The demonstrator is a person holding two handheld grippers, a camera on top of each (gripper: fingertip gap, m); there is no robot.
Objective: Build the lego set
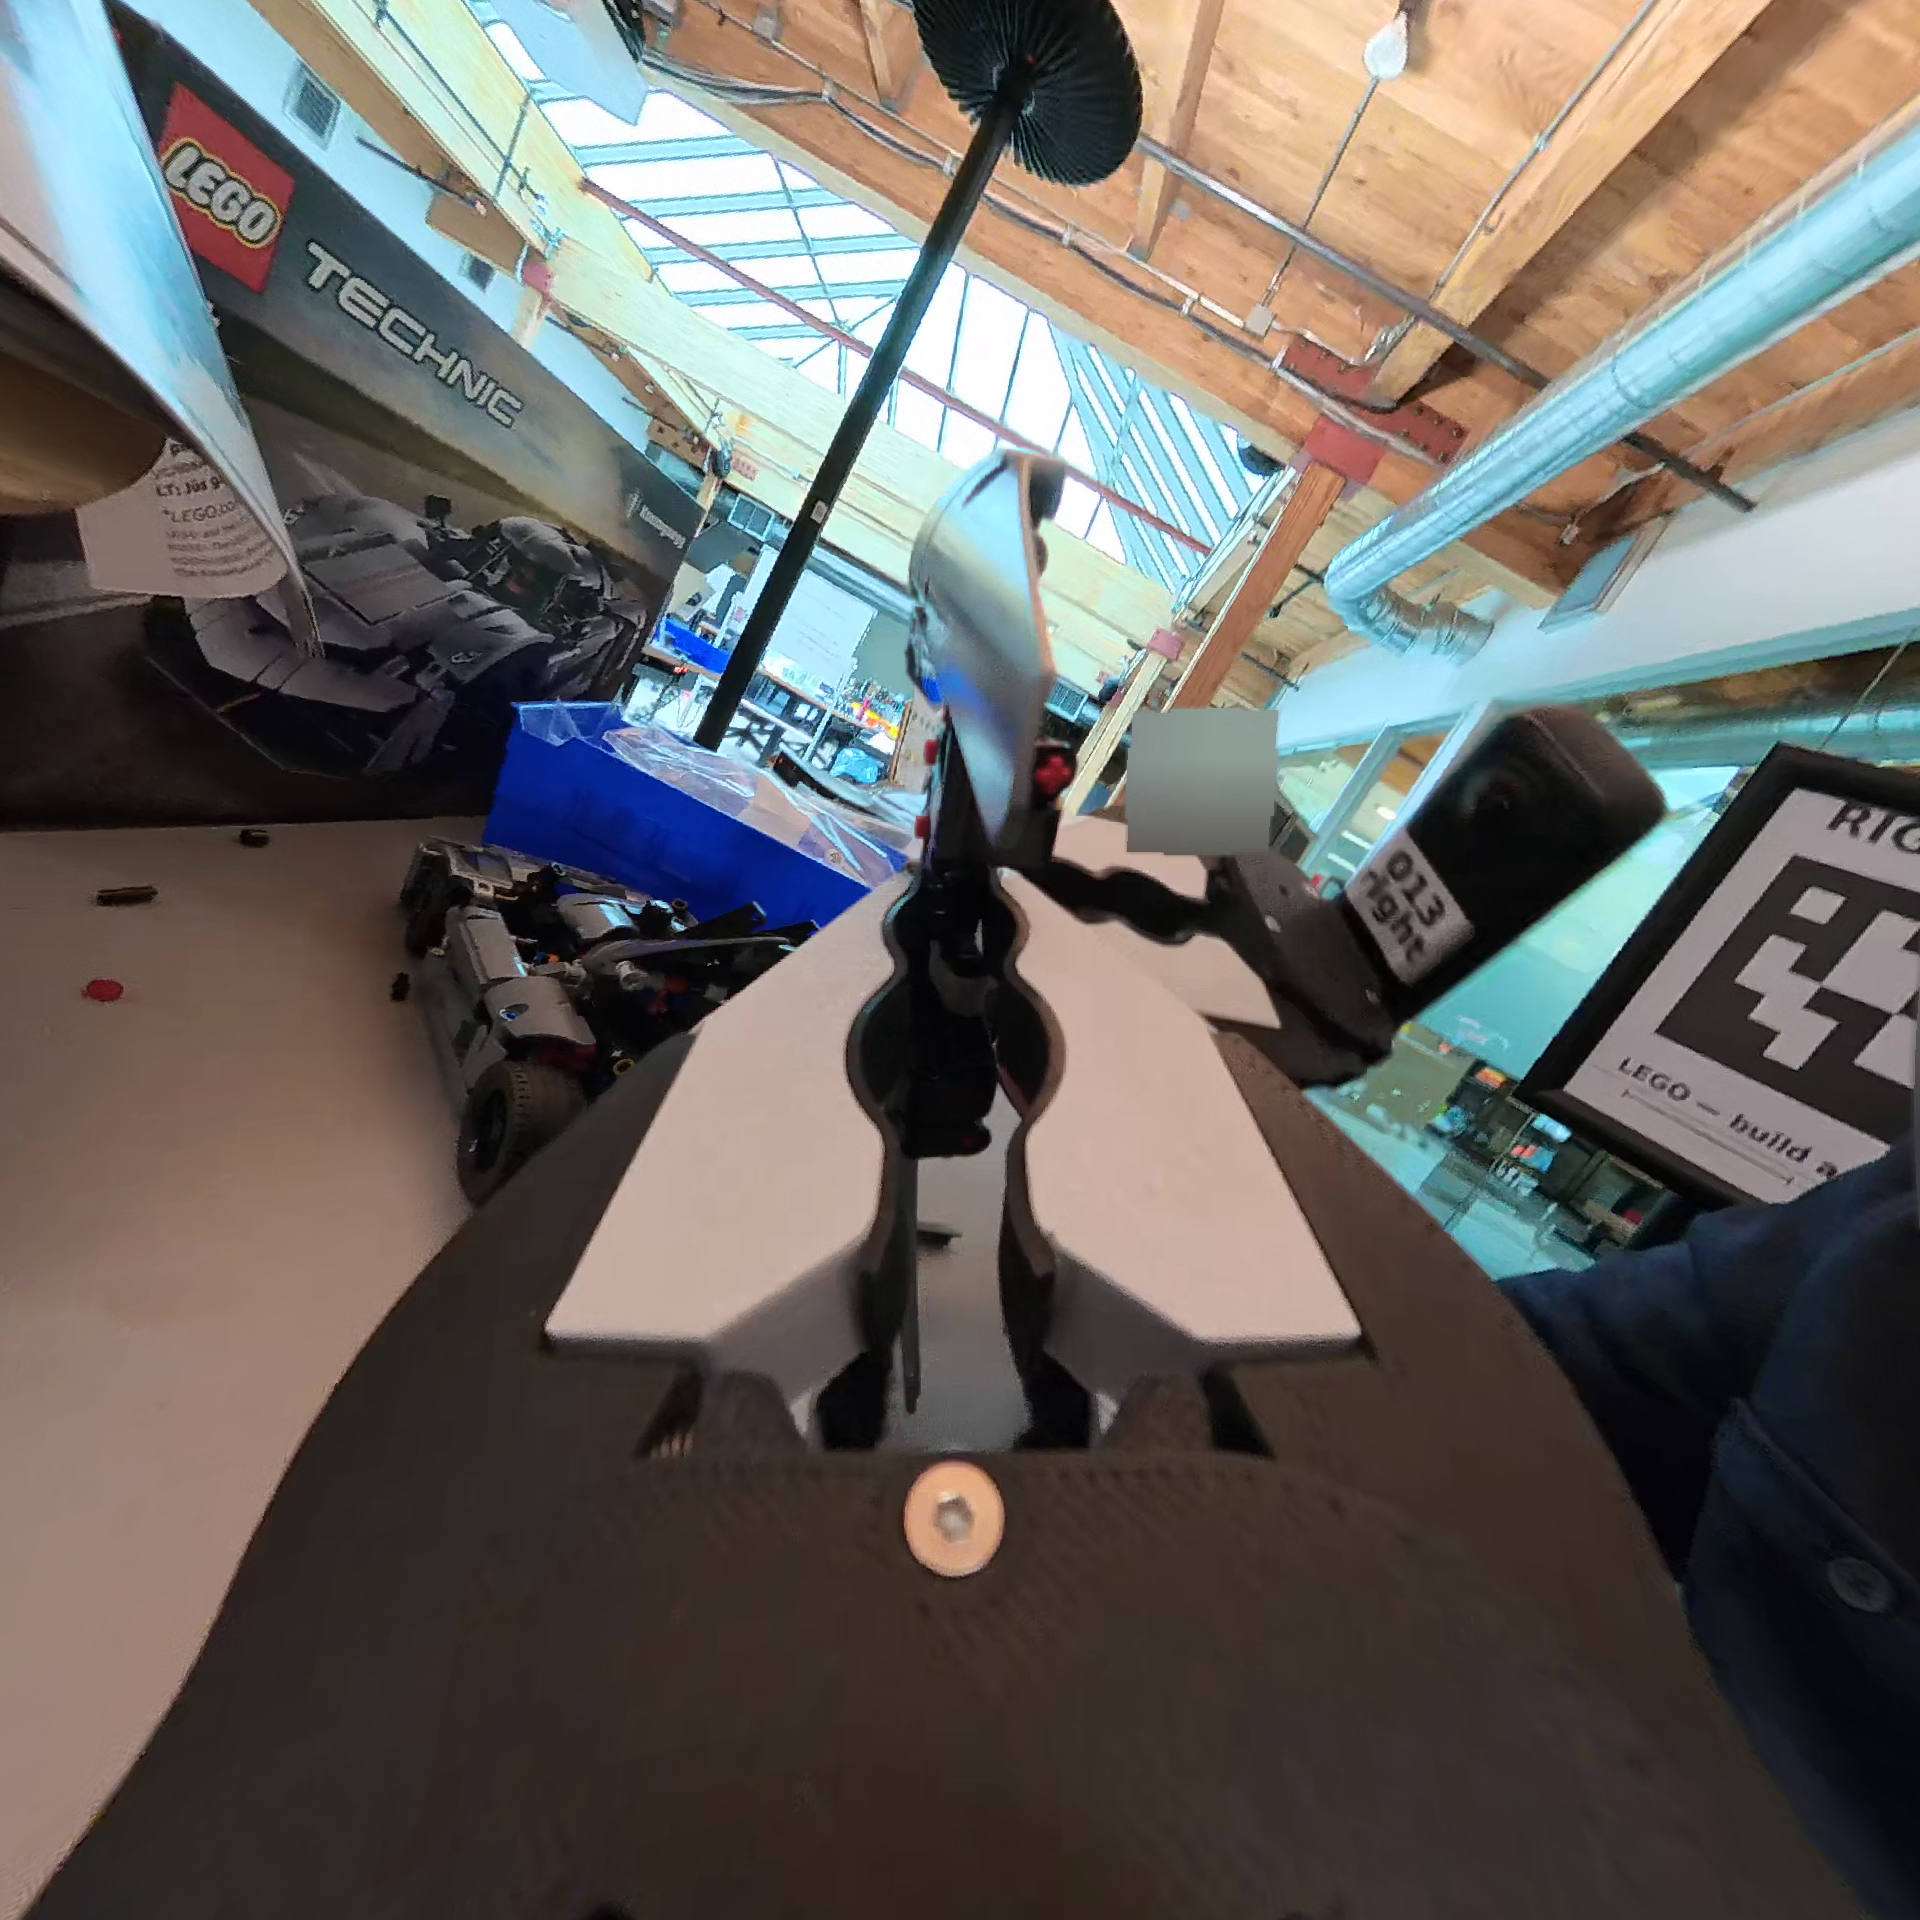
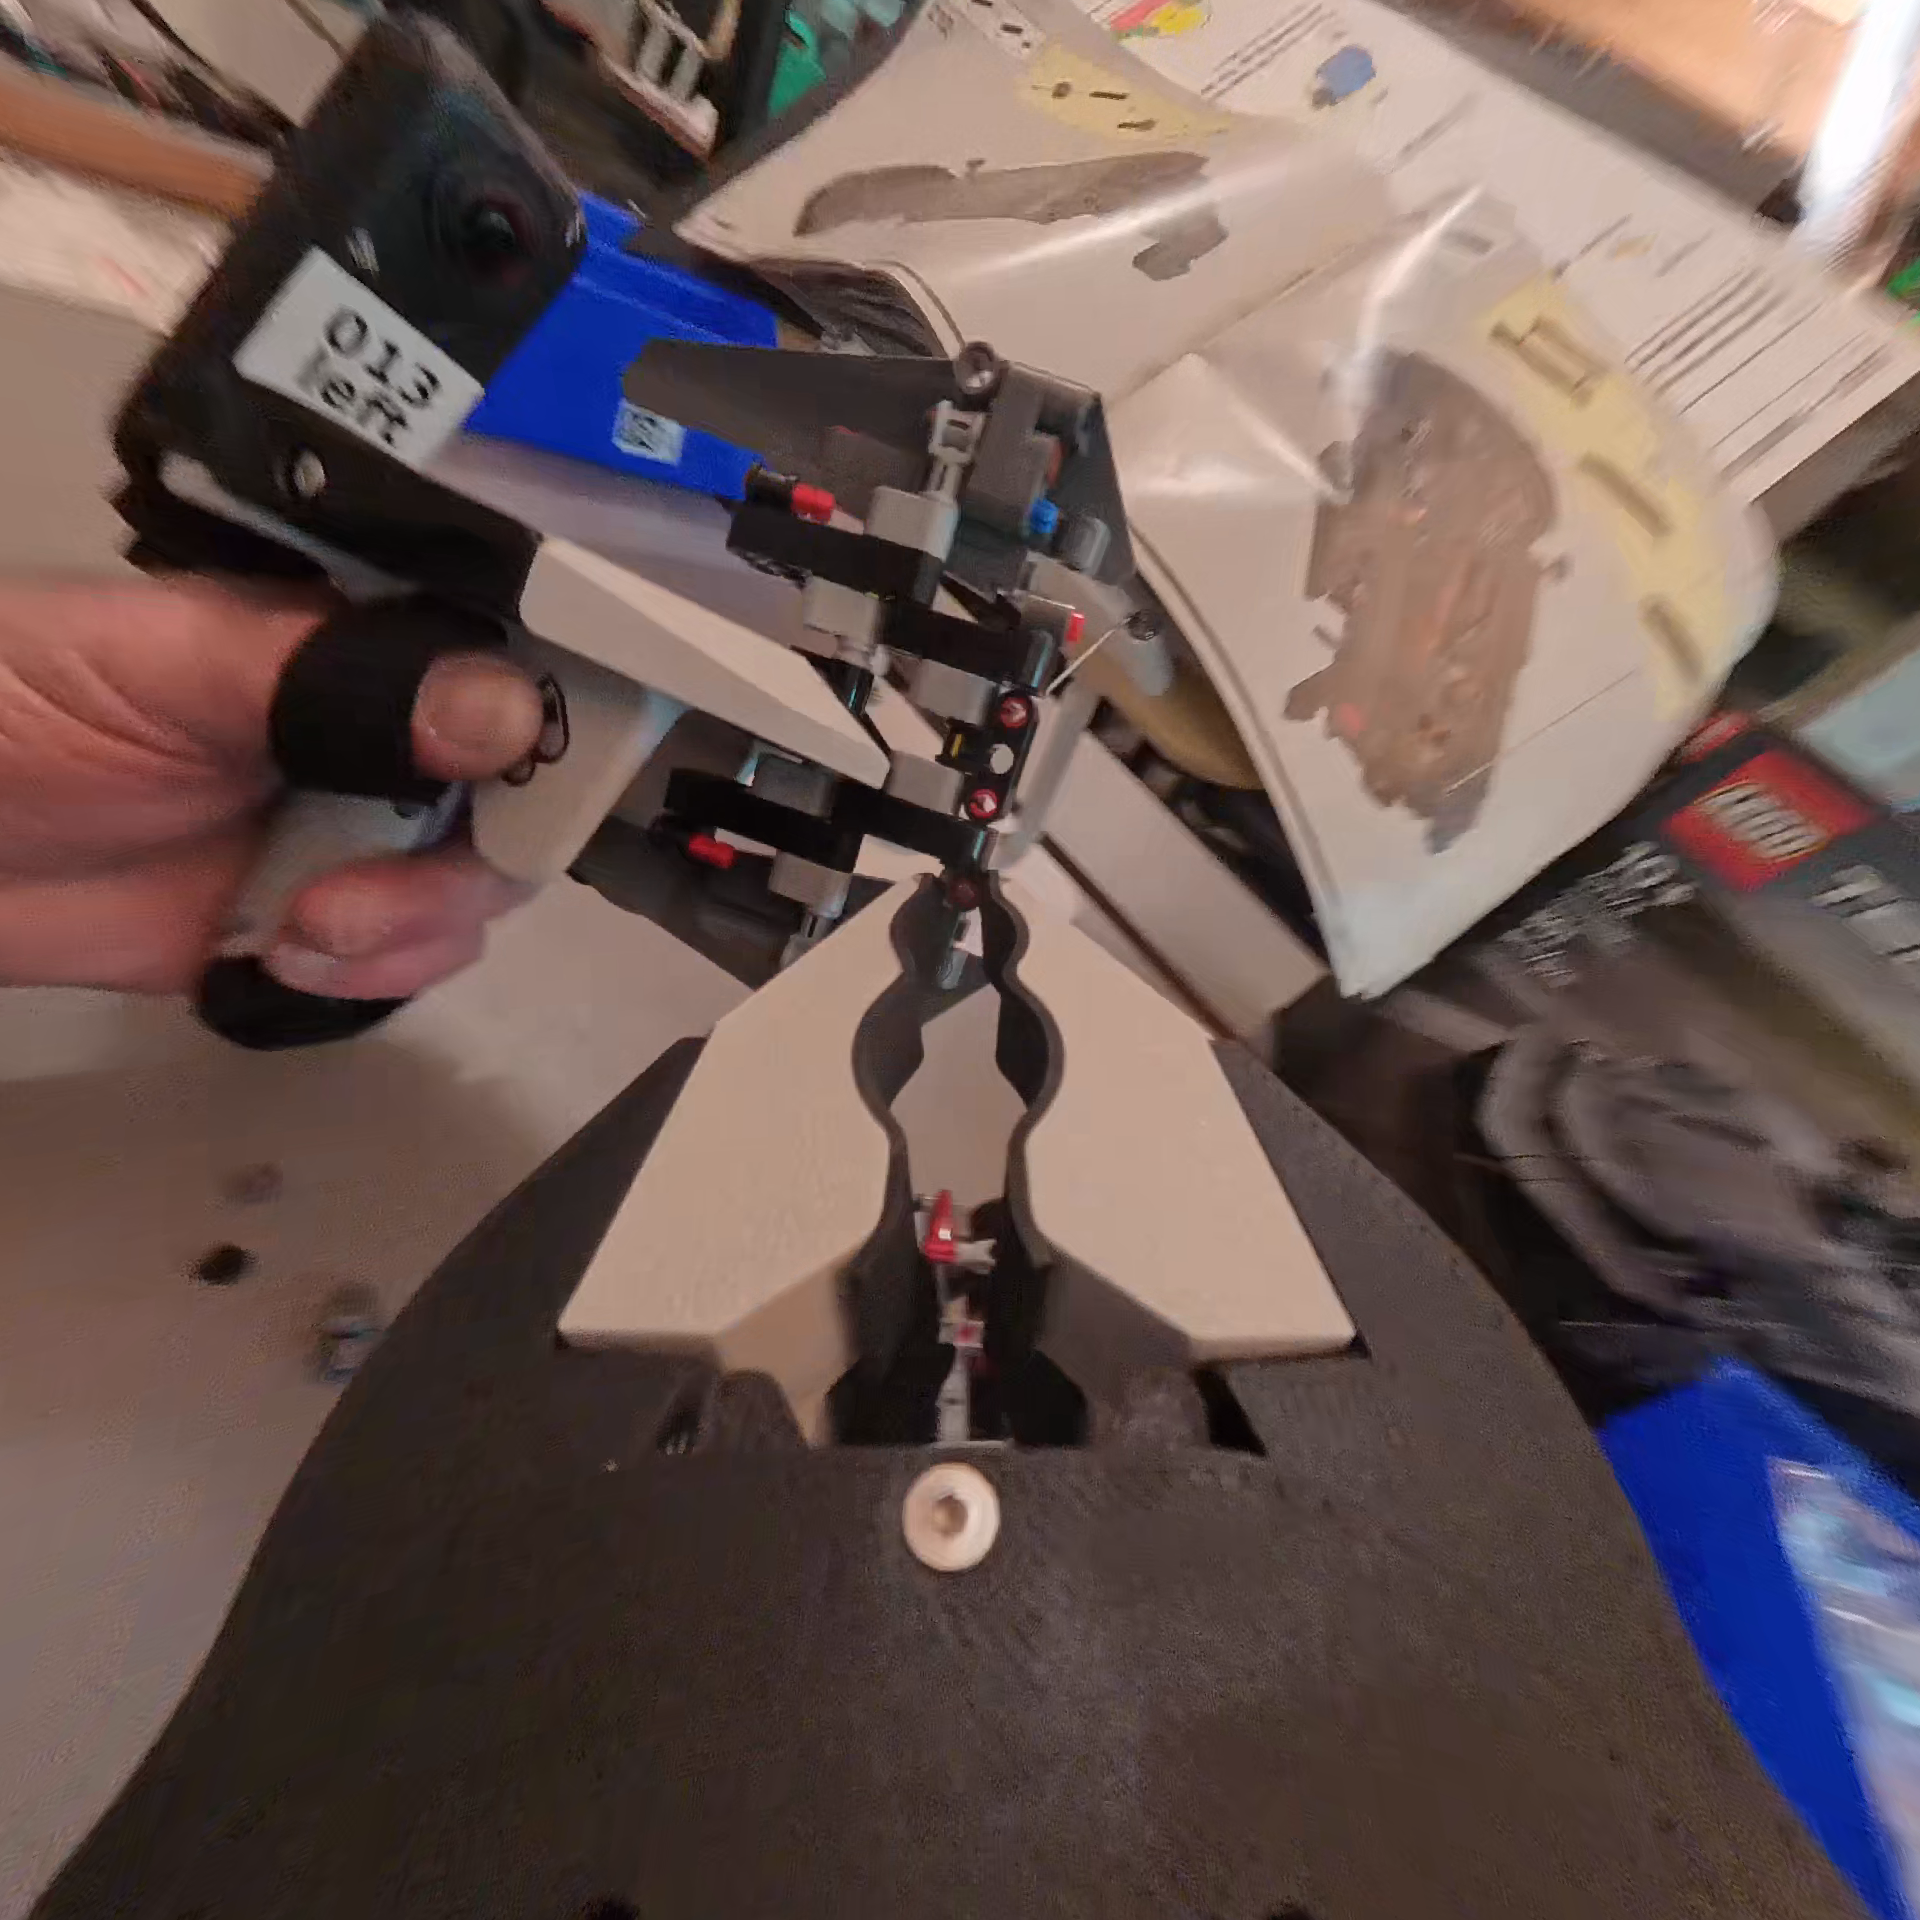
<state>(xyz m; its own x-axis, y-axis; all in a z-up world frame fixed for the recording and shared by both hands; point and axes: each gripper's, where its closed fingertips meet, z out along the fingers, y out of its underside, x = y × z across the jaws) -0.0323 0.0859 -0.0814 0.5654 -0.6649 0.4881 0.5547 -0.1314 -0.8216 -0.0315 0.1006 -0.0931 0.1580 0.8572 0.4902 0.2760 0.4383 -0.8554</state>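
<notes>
Grey-and-black subassembly (image 2: 935, 582): held up off the counter (image 1: 208, 1143) between both grippers; beams, red pins, a curved silver panel (image 1: 982, 644) on top in the left wrist view.
Left gripper (image 1: 951, 1029): jaws closed on the subassembly's dark lower part, pale fingers (image 1: 769, 1153) pinching it from both sides.
Right gripper (image 2: 961, 935): jaws nearly shut on the subassembly's lower tip, by a red pin; contact looks firm, though blur makes this uncertain. Small red-and-grey bits sit deep in the slot between the fingers (image 2: 769, 1174).
Hand (image 2: 208, 790): wraps the left gripper's handle in the right wrist view, a black strap over one finger.
Car (image 1: 540, 997): part-built grey and black model with a black wheel, on the counter left of the left gripper, just in front of the bin.
Bin (image 1: 665, 810): blue, clear plastic bags inside, behind the car.
Box (image 1: 395, 499): dark set box standing at the counter's back left, pictured vehicle on its face.
Booklet (image 2: 1403, 540): open instruction pages curling behind the subassembly, right side, blurred.
Loose parts: a red round piece (image 1: 102, 989) and small black pins (image 1: 127, 894) scattered on the counter, well apart from the car.
Sleeve (image 1: 1745, 1455): dark blue, lower right in the left wrist view.
Marker card (image 1: 1787, 977): black-framed, patterned, at the right.
</notes>
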